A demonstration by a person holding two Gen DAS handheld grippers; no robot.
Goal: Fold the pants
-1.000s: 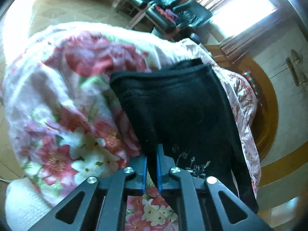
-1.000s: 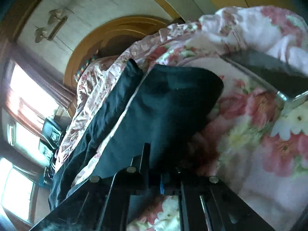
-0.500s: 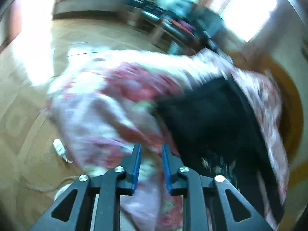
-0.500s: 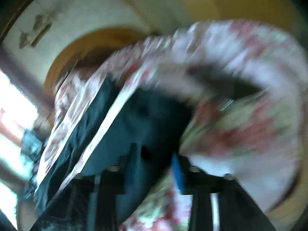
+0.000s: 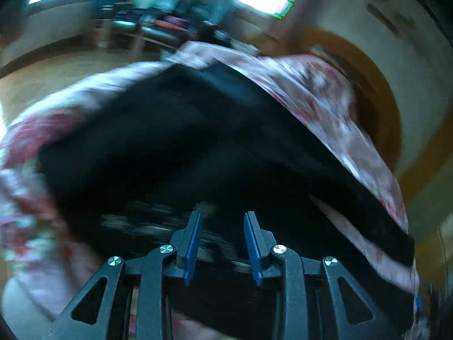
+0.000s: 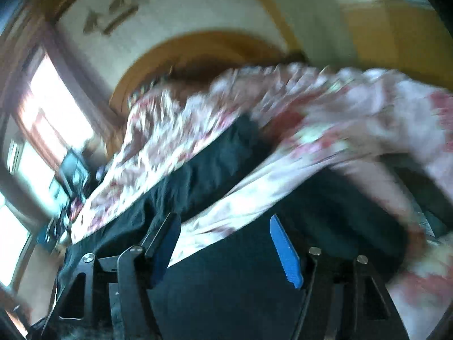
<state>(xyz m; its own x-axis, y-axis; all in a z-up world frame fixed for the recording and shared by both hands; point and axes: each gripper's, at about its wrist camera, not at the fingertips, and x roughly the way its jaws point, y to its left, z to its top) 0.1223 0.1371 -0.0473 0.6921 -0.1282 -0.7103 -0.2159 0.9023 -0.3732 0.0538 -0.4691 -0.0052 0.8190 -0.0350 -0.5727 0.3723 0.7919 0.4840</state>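
The black pants point(image 5: 175, 147) lie spread on a bed with a pink floral cover point(image 5: 325, 107); both views are blurred by motion. In the left wrist view my left gripper point(image 5: 222, 218) is open, its blue pads apart just above the dark cloth, holding nothing. In the right wrist view the pants point(image 6: 226, 283) show as a wide dark panel below and one leg point(image 6: 203, 170) running back to the left. My right gripper point(image 6: 223, 221) is wide open over the panel and a strip of floral cover point(image 6: 254, 195), empty.
A curved wooden headboard point(image 5: 388, 107) stands behind the bed against a pale wall point(image 6: 181, 8). Bright windows point(image 6: 53, 113), dark chairs and shelves point(image 5: 181, 14) lie beyond the bed. Wooden floor point(image 5: 56, 73) shows at the left.
Both grippers have let go of the pants and opened. Both cameras have swung so that the pants fill more of the view. The views have turned blurry.
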